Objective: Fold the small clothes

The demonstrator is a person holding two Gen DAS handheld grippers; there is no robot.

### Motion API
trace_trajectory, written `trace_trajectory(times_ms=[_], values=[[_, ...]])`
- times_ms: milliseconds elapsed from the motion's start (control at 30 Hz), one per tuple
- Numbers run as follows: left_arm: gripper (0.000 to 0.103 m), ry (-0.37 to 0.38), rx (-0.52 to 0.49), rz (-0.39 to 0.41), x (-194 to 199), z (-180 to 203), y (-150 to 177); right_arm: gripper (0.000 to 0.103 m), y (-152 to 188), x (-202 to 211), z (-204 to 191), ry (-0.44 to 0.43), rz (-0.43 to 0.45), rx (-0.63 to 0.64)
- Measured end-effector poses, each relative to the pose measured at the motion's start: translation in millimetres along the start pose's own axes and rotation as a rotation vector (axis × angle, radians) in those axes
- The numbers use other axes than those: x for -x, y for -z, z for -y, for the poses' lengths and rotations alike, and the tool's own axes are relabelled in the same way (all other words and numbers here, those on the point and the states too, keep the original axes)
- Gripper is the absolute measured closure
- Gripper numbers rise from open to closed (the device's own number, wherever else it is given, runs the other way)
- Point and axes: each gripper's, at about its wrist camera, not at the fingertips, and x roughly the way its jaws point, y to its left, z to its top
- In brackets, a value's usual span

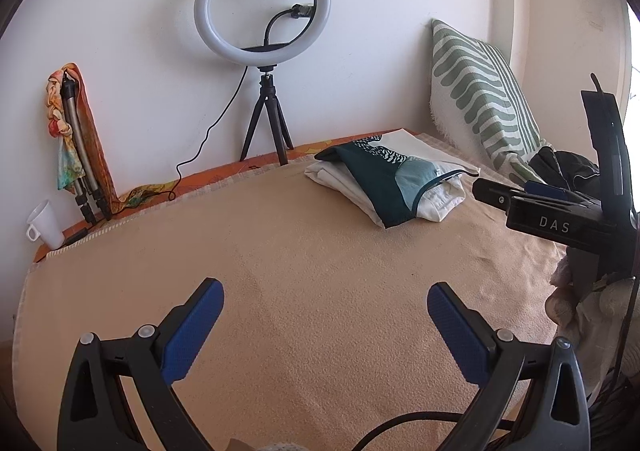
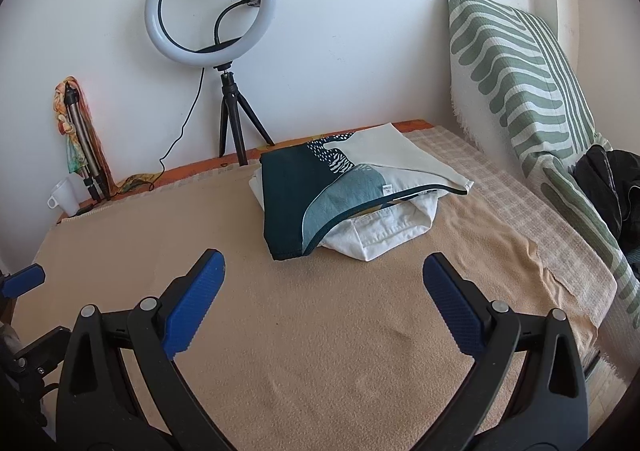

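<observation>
Left gripper is held released above the tan blanket, nothing between its blue pads. Right gripper is likewise spread and empty, just short of the folded clothes. A teal-patterned garment is stacked on a white garment at the blanket's far side. Dark clothing, possibly unfolded, lies against the striped pillow.
</observation>
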Motion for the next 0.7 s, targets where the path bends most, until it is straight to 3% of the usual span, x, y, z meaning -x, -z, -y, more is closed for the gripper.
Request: trace_trajectory(times_ms=[700], values=[[0.000,-0.023,0.007,-0.034,-5.2,-6.6,6.3,0.002,3.4,-12.2,-0.9,-0.015,-0.050,-0.031]])
